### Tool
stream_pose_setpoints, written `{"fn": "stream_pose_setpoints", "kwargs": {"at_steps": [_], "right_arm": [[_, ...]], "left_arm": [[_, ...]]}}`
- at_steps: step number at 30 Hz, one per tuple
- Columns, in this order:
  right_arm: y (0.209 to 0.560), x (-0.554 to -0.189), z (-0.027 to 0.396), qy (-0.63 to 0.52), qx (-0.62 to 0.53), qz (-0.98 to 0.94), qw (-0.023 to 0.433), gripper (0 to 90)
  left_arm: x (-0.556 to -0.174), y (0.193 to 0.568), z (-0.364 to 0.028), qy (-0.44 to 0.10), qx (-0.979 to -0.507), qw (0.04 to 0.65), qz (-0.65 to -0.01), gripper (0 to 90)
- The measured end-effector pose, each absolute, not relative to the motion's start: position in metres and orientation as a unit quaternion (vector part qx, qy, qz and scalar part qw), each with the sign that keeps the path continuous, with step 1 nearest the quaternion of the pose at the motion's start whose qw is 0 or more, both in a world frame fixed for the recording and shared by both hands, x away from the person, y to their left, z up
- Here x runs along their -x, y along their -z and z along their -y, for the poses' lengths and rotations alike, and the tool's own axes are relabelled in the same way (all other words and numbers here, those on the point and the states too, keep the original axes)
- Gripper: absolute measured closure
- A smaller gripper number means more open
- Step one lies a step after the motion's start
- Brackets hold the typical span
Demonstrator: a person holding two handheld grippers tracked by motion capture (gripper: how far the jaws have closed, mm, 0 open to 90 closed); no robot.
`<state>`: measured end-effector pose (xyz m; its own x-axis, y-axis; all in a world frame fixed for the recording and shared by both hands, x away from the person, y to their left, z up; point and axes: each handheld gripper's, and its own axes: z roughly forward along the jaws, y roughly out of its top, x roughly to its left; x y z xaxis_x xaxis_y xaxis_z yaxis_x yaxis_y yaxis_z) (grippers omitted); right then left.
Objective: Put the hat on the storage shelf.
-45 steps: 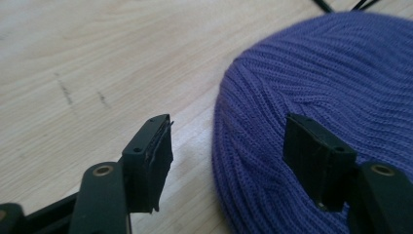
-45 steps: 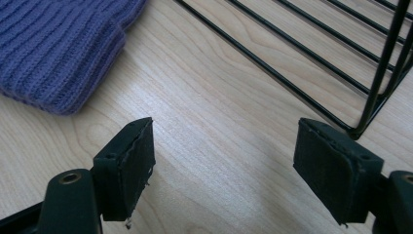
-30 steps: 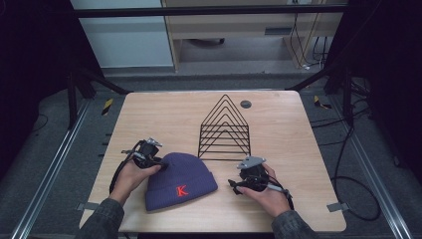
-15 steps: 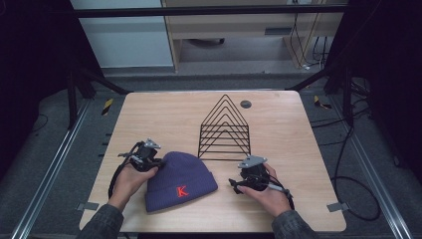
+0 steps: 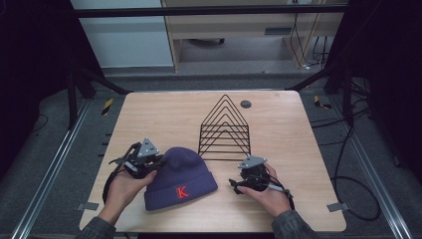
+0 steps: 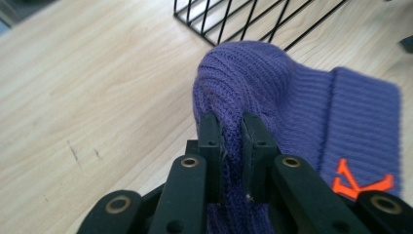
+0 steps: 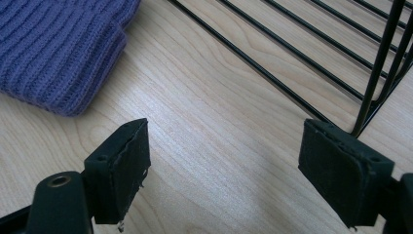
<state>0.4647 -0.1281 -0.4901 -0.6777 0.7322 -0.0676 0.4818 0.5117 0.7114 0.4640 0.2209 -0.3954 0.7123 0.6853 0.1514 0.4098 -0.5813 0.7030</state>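
One purple knit beanie [image 5: 180, 175] lies on the table [image 5: 164, 117] just in front of the single black wire rack [image 5: 225, 130]; soft and limp, it will likely sag, so a pinched fold is the sensible hold. Two grippers flank it: the left gripper [image 6: 230, 139] has its jaws narrowed onto a fold at the hat's crown, while the right gripper [image 7: 243, 161] rests wide apart and empty beside the rack's near corner.

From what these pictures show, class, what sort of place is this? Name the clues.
Probably a lab or recording workspace, not a home: a bare wooden table inside a black metal frame, loose cables on the floor, and handheld grippers, left and right.
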Motion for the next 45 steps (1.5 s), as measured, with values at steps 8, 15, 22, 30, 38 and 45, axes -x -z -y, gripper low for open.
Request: {"fn": "stream_pose_setpoints", "kwargs": {"at_steps": [8,15,22,30,38,45], "right_arm": [[0.488,-0.463,0.126,-0.345,-0.350,-0.851,0.186,17.6],[0.483,-0.460,0.126,-0.356,-0.342,-0.849,0.189,17.3],[0.474,-0.456,0.121,-0.374,-0.337,-0.843,0.188,17.3],[0.453,-0.452,0.102,-0.391,-0.302,-0.849,0.187,22.8],[0.431,-0.456,0.078,-0.411,-0.278,-0.850,0.175,31.0],[0.407,-0.463,0.068,-0.429,-0.272,-0.845,0.169,31.6]], "left_arm": [[-0.453,0.373,-0.215,-0.226,-0.863,0.345,-0.291,80.4],[-0.446,0.350,-0.213,-0.242,-0.864,0.350,-0.270,80.5],[-0.447,0.326,-0.217,-0.262,-0.860,0.352,-0.258,80.5],[-0.450,0.300,-0.221,-0.275,-0.855,0.363,-0.250,80.5],[-0.444,0.275,-0.220,-0.285,-0.851,0.376,-0.231,80.5],[-0.442,0.253,-0.213,-0.281,-0.852,0.387,-0.213,80.5]]}}
